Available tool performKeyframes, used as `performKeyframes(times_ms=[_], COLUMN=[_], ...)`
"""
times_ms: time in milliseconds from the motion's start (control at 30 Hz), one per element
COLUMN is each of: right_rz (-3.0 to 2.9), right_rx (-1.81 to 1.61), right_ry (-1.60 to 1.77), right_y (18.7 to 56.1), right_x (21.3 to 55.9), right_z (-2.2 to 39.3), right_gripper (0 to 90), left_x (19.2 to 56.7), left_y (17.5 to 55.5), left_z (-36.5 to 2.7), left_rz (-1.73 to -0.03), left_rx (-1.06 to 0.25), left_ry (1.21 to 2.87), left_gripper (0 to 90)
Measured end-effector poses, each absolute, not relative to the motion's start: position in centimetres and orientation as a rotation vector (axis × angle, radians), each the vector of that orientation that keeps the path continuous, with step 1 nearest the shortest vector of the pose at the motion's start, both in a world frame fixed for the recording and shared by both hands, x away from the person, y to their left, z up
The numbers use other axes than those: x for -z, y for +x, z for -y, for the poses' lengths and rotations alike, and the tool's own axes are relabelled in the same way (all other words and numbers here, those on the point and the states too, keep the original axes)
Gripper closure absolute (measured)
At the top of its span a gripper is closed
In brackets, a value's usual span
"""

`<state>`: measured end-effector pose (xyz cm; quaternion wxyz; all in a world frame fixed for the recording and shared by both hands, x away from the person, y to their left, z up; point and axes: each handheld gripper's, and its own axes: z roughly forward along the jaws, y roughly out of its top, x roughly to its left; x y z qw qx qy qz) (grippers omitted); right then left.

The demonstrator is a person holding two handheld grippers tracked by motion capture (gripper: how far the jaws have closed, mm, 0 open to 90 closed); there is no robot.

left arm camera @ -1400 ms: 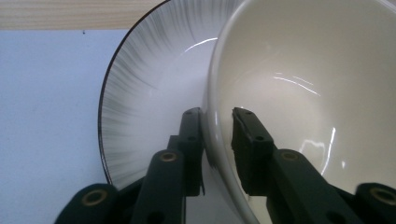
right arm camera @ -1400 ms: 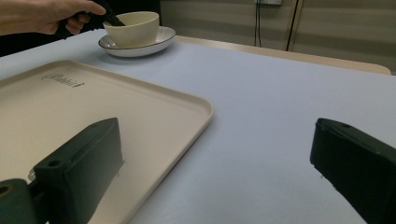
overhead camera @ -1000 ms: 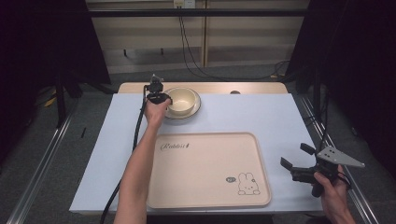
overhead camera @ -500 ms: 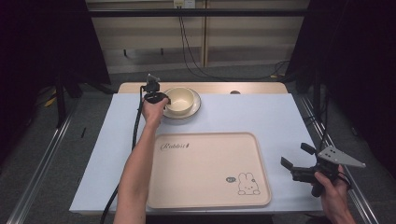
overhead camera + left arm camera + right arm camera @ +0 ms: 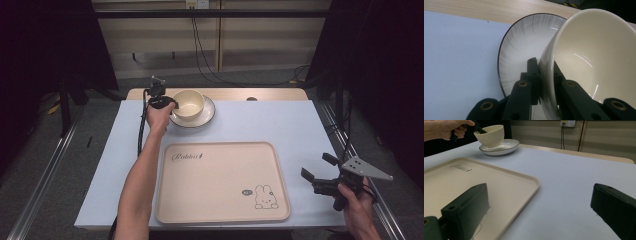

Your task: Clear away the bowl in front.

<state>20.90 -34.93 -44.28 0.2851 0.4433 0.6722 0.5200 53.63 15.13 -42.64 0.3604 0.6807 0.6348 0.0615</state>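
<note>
**A:** Two sets of tongs, so start with the near one. What is it doing?

**B:** The right tongs (image 5: 320, 174) hang at the near right corner of the tabletop (image 5: 280, 120), jaws spread wide with nothing between them. The tray (image 5: 222, 220) lies just to their left, flat and bare, its long side running across in front of the person.

**A:** And farther out?

**B:** Past the tray's far edge, the left tongs (image 5: 167, 104) are clamped on the near-left rim of the bowl (image 5: 189, 104). In the left gripper view one jaw sits outside the bowl's wall and the other inside, pinching it. The bowl tips away from those tongs, and in the right gripper view it looks raised, its foot just off the plate (image 5: 206, 116) beneath it.

**A:** So which relation decides the next move?

**B:** My guess is the bowl goes to the tray. From the left tongs the tray lies back toward the person and slightly right, well apart from the plate. The left hand (image 5: 159, 116) already carries the bowl, so it is the nearer one; the right tongs stand far off across the tray.

**A:** Any risk?

**B:** A rim pinch lets the bowl swing, so keeping it level matters, I think.
</note>
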Motion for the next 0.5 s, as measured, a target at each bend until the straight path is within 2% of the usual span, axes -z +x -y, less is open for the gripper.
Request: performKeyframes(times_ms=[500], right_rz=[-1.796], right_rx=[-1.394], right_ry=[1.176], right_y=[20.9], right_x=[44.2], right_z=[34.9], right_gripper=[1.7], left_x=[41.3], left_y=[51.6], left_z=[-17.0], left_rz=[-1.576], left_rx=[-0.155], left_ry=[1.735], left_gripper=[83.7])
